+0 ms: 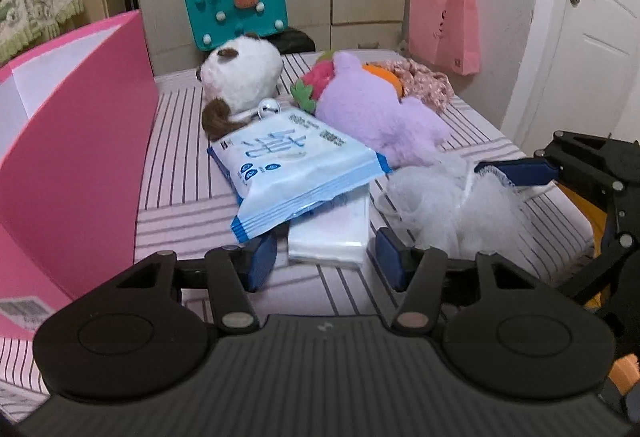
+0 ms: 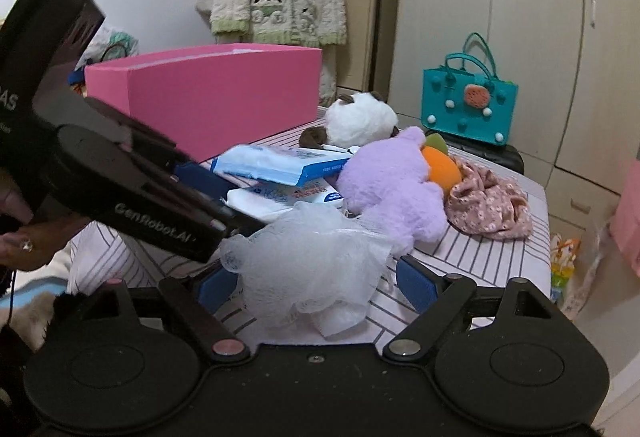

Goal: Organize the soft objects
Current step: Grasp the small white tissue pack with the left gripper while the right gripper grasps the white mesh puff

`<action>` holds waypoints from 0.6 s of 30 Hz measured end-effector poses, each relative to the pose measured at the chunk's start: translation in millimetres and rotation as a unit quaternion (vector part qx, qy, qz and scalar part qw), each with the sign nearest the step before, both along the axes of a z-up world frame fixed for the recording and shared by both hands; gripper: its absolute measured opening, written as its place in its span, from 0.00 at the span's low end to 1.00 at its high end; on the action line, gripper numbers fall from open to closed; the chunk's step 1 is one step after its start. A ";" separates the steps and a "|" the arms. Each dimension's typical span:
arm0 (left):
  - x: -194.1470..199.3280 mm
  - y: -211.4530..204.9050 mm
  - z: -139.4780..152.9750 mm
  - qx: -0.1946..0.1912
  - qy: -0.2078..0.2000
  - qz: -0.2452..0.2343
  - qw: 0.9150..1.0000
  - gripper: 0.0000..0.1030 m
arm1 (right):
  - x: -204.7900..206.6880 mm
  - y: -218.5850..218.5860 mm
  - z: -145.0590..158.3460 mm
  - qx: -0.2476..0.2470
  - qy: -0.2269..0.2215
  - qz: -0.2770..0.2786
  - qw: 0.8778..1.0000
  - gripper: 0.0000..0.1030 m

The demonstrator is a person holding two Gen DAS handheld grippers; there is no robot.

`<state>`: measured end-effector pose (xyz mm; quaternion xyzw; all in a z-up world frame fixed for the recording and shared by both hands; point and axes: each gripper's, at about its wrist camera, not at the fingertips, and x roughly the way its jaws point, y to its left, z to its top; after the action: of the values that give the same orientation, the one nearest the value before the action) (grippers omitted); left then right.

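On the striped table (image 1: 188,173) lie a blue wipes pack (image 1: 296,165), a white tissue pack (image 1: 332,233) under it, a white panda plush (image 1: 240,77), a purple plush (image 1: 372,109), a floral cloth (image 1: 420,81) and a white mesh puff (image 1: 448,205). My left gripper (image 1: 326,259) is open, its fingers on either side of the white tissue pack's near end. My right gripper (image 2: 320,283) is open around the mesh puff (image 2: 308,261), fingers on both sides. The purple plush (image 2: 392,181) and wipes pack (image 2: 280,163) lie beyond it.
An open pink box (image 1: 72,141) stands at the table's left and shows in the right wrist view (image 2: 208,93). A teal bag (image 1: 234,9) sits behind the table and a pink paper bag (image 1: 444,29) hangs at the wall. A door (image 1: 592,37) is at right.
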<state>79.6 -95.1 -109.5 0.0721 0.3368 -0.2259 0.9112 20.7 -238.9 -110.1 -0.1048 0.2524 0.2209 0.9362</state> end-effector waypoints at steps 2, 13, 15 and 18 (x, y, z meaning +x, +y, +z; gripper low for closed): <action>1.5 -1.1 -0.8 -0.001 -0.011 -0.002 1.000 0.53 | 2.4 1.6 -0.9 -0.007 0.002 0.004 1.000 0.87; 21.6 -5.3 -2.8 -0.018 -0.002 0.008 1.000 0.56 | 17.9 -7.5 -0.6 0.027 0.029 -0.003 0.999 0.70; 25.4 -6.5 -3.2 -0.017 -0.002 0.012 1.000 0.56 | 19.2 -12.6 0.1 0.045 0.039 -0.007 0.998 0.55; 29.7 -9.9 -3.8 -0.018 -0.002 0.011 1.000 0.57 | 19.1 -17.6 0.3 0.062 0.049 -0.011 0.997 0.46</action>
<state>109.3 -105.0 -113.2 0.0524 0.3321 -0.2216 0.9154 39.8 -256.5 -109.8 -0.0330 0.2847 0.2303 0.9300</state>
